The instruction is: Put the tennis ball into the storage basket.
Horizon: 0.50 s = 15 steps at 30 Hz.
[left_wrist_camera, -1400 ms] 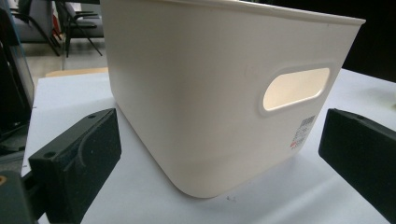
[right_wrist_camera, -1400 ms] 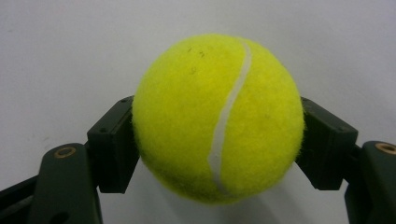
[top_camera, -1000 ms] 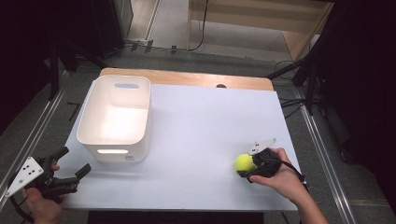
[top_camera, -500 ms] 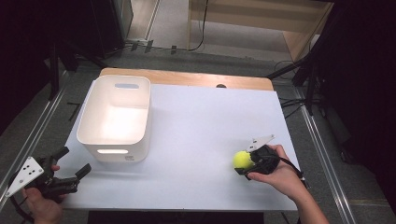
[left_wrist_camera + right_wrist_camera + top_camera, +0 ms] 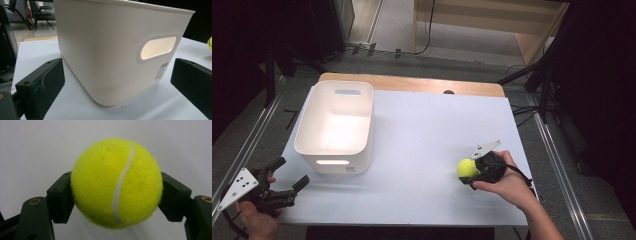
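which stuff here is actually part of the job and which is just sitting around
In the job:
- tennis ball, clamped in the right gripper
- white bin, a likely drop spot
- left gripper, open, idle near the bin

Just about:
- cables on the floor beyond the table
- wooden furniture at the back

I hold a fuzzy yellow-green tennis ball (image 5: 117,183) with a curved white seam between my right gripper's (image 5: 468,172) two black jaws, which press on its opposite sides. Its seam runs from the top down to the lower front. The ball (image 5: 467,168) sits just above the white tabletop near its right front part, well apart from the white bin.
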{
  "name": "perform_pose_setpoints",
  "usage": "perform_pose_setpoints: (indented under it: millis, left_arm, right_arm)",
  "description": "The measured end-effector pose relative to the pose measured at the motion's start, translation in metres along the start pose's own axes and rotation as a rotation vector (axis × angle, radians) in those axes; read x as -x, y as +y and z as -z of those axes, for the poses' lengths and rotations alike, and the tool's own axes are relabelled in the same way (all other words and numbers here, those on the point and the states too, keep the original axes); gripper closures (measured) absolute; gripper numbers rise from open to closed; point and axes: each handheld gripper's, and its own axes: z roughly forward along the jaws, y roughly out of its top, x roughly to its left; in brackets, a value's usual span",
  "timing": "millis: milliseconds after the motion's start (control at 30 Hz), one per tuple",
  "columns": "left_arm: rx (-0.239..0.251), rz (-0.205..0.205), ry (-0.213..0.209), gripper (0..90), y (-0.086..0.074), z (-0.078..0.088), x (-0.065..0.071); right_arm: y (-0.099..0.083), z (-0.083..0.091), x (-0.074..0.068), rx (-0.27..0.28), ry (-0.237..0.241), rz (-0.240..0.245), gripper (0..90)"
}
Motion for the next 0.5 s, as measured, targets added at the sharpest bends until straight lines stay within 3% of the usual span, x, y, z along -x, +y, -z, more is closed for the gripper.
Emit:
perform_pose_setpoints:
  millis: [500]
  left_arm:
    - [-0.001, -0.001, -0.004, 0.0, 0.000, 0.000, 0.000]
  right_arm:
    - [0.017, 0.001, -0.002, 0.010, 0.007, 0.023, 23.8]
